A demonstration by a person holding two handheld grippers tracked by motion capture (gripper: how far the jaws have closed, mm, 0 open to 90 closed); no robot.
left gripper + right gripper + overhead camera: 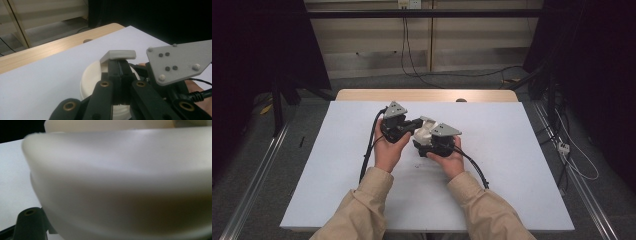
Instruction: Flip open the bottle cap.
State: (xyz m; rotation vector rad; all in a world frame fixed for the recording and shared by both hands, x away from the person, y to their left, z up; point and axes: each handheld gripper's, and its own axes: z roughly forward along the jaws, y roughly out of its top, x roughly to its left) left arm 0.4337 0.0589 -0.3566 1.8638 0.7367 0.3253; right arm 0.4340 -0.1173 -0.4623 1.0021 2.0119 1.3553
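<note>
- white mat (492, 170) covers most of the wooden table (362, 95); I'm working at mid-mat, nearer the far edge, so both forearms have room to come in from the near side
- cream round container (93, 75) sits on the mat between my two grippers; in the high view it's the pale lump (424, 131) wedged between them; right gripper view is so close that its curved wall (120, 182) is a blur, so I can't read rim or base detail
- right gripper (438, 142) is pressed in against the container from my right side; judging it's there as the brace so the body doesn't spin or slide; jaws read closed down, probably on the wall or rim, but the contact itself is hidden, so I can't confirm what the pads bite
- left gripper (121, 63) comes in from the opposite side, over the container top; its black jaws are pressed together on a small grey flat tab (121, 54) that stands above the container, likely a lid latch or handle; pinch looks firm
- reading: one side holds, the other works the tab; two-handed because the container is light and would move otherwise
</note>
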